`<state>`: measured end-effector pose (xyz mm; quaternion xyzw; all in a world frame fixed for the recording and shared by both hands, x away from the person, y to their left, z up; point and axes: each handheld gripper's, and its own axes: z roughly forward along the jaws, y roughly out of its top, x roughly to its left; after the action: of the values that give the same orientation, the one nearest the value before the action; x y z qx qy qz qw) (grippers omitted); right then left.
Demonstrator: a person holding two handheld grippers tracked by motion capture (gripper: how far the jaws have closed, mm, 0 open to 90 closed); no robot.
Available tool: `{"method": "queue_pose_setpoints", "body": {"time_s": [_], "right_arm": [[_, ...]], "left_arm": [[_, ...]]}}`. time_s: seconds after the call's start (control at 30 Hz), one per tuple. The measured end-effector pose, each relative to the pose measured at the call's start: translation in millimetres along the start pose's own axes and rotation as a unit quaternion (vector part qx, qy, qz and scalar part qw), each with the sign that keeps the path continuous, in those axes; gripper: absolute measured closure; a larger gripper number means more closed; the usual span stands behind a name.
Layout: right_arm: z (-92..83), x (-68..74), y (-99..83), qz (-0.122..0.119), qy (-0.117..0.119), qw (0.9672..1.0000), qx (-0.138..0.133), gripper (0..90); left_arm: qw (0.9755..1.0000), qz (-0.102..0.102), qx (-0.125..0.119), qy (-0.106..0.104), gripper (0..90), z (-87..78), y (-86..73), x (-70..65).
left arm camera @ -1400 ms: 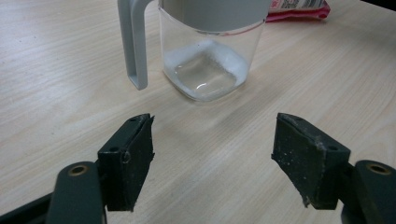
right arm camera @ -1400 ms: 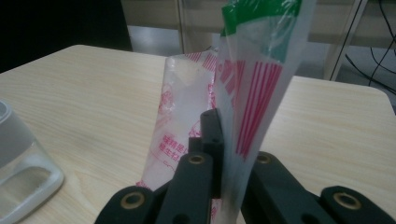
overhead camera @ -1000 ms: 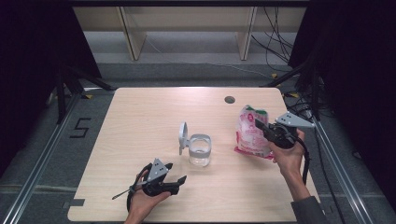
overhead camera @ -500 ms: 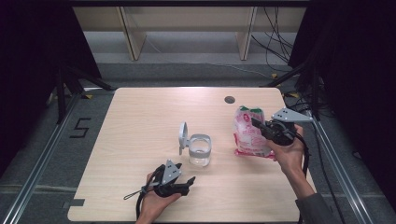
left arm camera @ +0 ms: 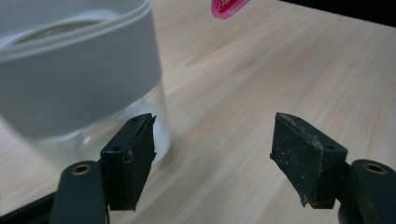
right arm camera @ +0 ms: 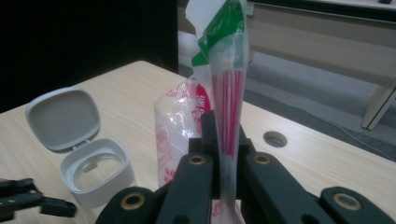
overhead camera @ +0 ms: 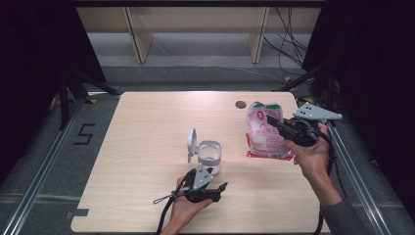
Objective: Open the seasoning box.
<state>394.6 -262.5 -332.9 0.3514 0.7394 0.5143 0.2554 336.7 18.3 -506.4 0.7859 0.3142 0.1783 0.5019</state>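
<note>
- Two tongs are at work here, one on each thing. The right tongs are clenched on the upper edge of the pink and white bag, and the thin plastic is pinched flat between the jaws in the right gripper view. I judge that the grip is near the top so that the bag hangs straight and its mouth can later be turned toward the jar.
- The bag is at the right side of the counter, upright, with its bottom at or just over the surface; I cannot tell if it touches.
- The clear jar stands near the middle of the counter, with its hinged grey lid standing open at its left, probably so that the contents of the bag can go in.
- The left tongs are released, with nothing between the jaws, though they have just been closing a little. They lie low, just beside the jar, and the jar base is close behind one pad. It seems the person wants to steady the jar there.
</note>
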Motion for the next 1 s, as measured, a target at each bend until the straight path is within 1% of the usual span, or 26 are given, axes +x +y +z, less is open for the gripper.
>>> {"method": "queue_pose_setpoints", "body": {"time_s": [0.03, 0.07, 0.13, 0.17, 0.2, 0.23, 0.33, 0.37, 0.4, 0.43, 0.47, 0.5, 0.53, 0.57, 0.6, 0.63, 0.67, 0.7, 0.73, 0.77, 0.8, 0.87, 0.9, 0.93, 0.97, 1.0], "right_arm": [[-1.3, 2.1, 1.2, 0.003, 0.005, 1.0000, 0.000, 90.0], [-2.2, 2.9, 2.8, -0.002, 0.006, 1.0000, -0.001, 90.0], [-4.2, 6.9, 5.6, -0.004, 0.011, 0.9999, -0.008, 90.0], [-6.5, 9.0, 7.3, -0.008, 0.013, 0.9999, -0.005, 90.0], [-7.7, 11.3, 8.4, -0.007, 0.020, 0.9997, -0.010, 90.0], [-10.7, 13.1, 9.7, -0.010, 0.017, 0.9998, -0.011, 90.0], [-16.6, 18.2, 12.7, -0.002, 0.027, 0.9995, -0.018, 90.0], [-18.4, 20.0, 13.9, -0.004, 0.034, 0.9993, -0.017, 90.0], [-20.6, 23.1, 15.0, -0.003, 0.034, 0.9993, -0.014, 90.0], [-21.5, 25.8, 15.6, 0.001, 0.044, 0.9989, -0.014, 90.0], [-23.8, 28.2, 16.7, -0.001, 0.047, 0.9989, -0.007, 90.0], [-24.5, 29.9, 17.2, -0.006, 0.047, 0.9989, -0.010, 90.0], [-25.4, 32.2, 17.5, -0.002, 0.053, 0.9985, -0.007, 90.0], [-25.9, 34.3, 17.4, -0.008, 0.056, 0.9984, -0.007, 90.0], [-27.4, 37.4, 17.1, 0.002, 0.061, 0.9982, 0.000, 90.0], [-26.8, 39.1, 17.0, -0.004, 0.061, 0.9981, -0.004, 90.0], [-27.3, 40.0, 17.1, -0.014, 0.059, 0.9982, 0.001, 90.0], [-26.1, 40.9, 16.7, -0.014, 0.062, 0.9980, -0.002, 90.0], [-25.8, 42.9, 16.2, -0.015, 0.060, 0.9981, 0.003, 90.0], [-24.7, 45.3, 15.6, -0.010, 0.062, 0.9981, 0.004, 90.0], [-22.9, 44.6, 15.7, -0.021, 0.068, 0.9975, 0.008, 90.0], [-19.9, 47.7, 16.1, -0.018, 0.068, 0.9974, 0.017, 90.0], [-17.5, 48.9, 16.2, -0.018, 0.071, 0.9971, 0.018, 90.0], [-14.7, 51.1, 16.6, -0.023, 0.066, 0.9974, 0.017, 90.0], [-12.8, 51.9, 18.5, -0.040, 0.065, 0.9967, 0.027, 90.0], [-9.9, 55.5, 19.2, -0.037, 0.061, 0.9970, 0.030, 90.0]], "left_arm": [[1.0000, 0.006, -0.001, 0.007, 32.3, 5.8, 2.7, -4.3], [0.9998, 0.015, -0.003, 0.015, 31.5, 11.0, 5.4, -9.5], [0.9998, 0.015, -0.012, 0.002, 31.5, 17.3, 11.8, -19.3], [0.9997, 0.017, -0.018, -0.003, 31.6, 18.0, 15.2, -23.6], [0.9994, 0.018, -0.028, 0.002, 31.8, 18.0, 17.7, -27.9], [0.9994, 0.020, -0.029, 0.000, 31.9, 18.0, 19.9, -30.1], [0.9994, 0.014, -0.033, -0.005, 31.8, 22.6, 22.8, -33.0], [0.9995, 0.022, -0.022, -0.001, 31.8, 23.3, 23.5, -32.2], [0.9995, 0.010, -0.031, 0.000, 31.8, 25.5, 23.4, -34.2], [0.9994, 0.012, -0.033, 0.002, 32.0, 26.9, 23.3, -34.0], [0.9995, 0.013, -0.028, 0.005, 32.1, 27.4, 23.9, -34.6], [0.9994, 0.009, -0.033, 0.005, 32.2, 28.5, 24.5, -35.3], [0.9992, 0.009, -0.037, 0.009, 32.4, 29.2, 25.4, -35.6], [0.9991, 0.010, -0.039, 0.013, 32.8, 29.9, 26.3, -36.0], [0.9989, 0.011, -0.045, 0.009, 33.1, 31.9, 27.2, -36.3], [0.9989, 0.014, -0.043, 0.016, 33.5, 32.6, 28.3, -37.8], [0.9986, 0.015, -0.049, 0.014, 34.7, 34.9, 28.8, -38.9], [0.9985, 0.018, -0.049, 0.017, 37.6, 35.9, 29.5, -40.2], [0.9984, 0.026, -0.048, 0.017, 40.1, 37.6, 30.1, -40.7], [0.9981, 0.028, -0.052, 0.018, 43.6, 39.7, 30.6, -43.6], [0.9974, 0.030, -0.062, 0.019, 49.4, 42.3, 31.1, -47.1], [0.9960, 0.058, -0.052, 0.044, 51.1, 45.5, 32.2, -48.9], [0.9961, 0.051, -0.052, 0.049, 53.9, 47.9, 32.2, -49.4], [0.9969, 0.040, -0.054, 0.040, 58.6, 49.6, 32.6, -48.6], [0.9971, 0.030, -0.061, 0.034, 62.5, 50.4, 33.1, -48.4], [0.9963, 0.025, -0.072, 0.040, 66.2, 50.7, 33.7, -49.3]]}}
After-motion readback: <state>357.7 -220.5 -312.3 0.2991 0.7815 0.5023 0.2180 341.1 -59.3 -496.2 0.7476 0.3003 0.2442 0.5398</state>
